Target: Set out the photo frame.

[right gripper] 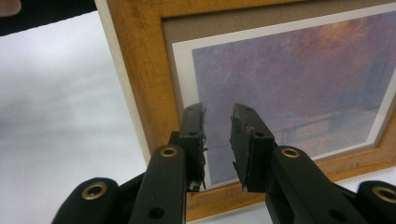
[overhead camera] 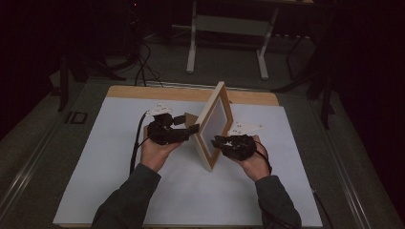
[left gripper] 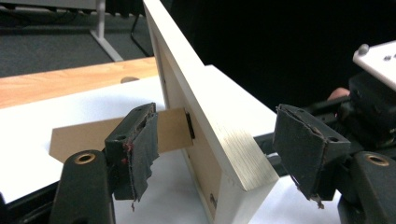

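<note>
Picture frame (overhead camera: 213, 125) stands between released left fingers (left gripper: 140, 140); right fingers (right gripper: 194, 135), apart, face its front.

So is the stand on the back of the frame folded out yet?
Yes. The brown stand angles out from the frame's back down to the white table.

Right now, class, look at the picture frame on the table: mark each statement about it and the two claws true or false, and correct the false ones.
1. The picture frame stands upright on the white table. True.
2. The left claw is clamped on the frame's edge. False: its jaws stand wide apart, one on each side of the frame, neither pressing on it.
3. A brown stand flap sticks out from the frame's back. True.
4. The right claw faces the back of the frame. False: it faces the front, where the print shows.
5. The print is black and white. False: it shows purple and orange tones.
</note>
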Action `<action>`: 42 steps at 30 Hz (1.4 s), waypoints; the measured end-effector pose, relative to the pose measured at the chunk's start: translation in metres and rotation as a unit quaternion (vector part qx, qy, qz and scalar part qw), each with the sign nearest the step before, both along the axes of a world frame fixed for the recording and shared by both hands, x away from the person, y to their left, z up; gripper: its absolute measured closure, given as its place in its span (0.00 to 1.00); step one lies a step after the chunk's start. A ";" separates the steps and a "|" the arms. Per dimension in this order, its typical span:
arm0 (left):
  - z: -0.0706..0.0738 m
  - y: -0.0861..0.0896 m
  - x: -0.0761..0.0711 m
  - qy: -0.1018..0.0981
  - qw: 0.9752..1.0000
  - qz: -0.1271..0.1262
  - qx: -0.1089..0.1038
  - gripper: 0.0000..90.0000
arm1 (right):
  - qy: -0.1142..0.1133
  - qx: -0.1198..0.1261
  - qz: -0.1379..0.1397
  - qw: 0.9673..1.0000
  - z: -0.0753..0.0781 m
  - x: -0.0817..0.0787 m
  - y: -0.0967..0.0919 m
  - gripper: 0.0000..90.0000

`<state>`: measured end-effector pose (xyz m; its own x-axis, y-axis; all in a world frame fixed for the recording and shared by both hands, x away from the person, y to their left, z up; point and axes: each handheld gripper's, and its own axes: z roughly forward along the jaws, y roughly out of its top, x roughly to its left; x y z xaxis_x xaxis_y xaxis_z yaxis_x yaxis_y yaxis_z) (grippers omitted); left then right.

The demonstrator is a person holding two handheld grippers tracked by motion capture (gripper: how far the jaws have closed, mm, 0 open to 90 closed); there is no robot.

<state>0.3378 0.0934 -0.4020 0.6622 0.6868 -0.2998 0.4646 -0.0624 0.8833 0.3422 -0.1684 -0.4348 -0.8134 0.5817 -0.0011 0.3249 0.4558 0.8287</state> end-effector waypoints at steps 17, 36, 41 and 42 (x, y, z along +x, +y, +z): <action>-0.014 -0.026 -0.002 0.005 0.999 -0.016 0.038 0.37 | 0.002 0.002 -0.010 1.000 -0.002 0.001 -0.007 0.80; -0.019 -0.030 -0.004 0.007 0.998 0.003 0.058 0.65 | 0.005 0.004 -0.013 1.000 -0.003 0.000 -0.010 0.80; -0.018 -0.028 -0.003 0.010 0.998 0.011 0.067 0.68 | 0.005 0.005 -0.014 1.000 -0.003 0.001 -0.011 0.80; -0.018 -0.027 -0.003 0.009 0.998 0.013 0.069 0.68 | 0.005 0.005 -0.014 1.000 -0.003 0.001 -0.011 0.80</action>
<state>0.3344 0.0664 -0.4196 0.6383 0.7395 -0.2137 0.4841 -0.1698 0.8584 0.3430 -0.1793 -0.4374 -0.7966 0.6043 0.0132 0.3463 0.4384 0.8293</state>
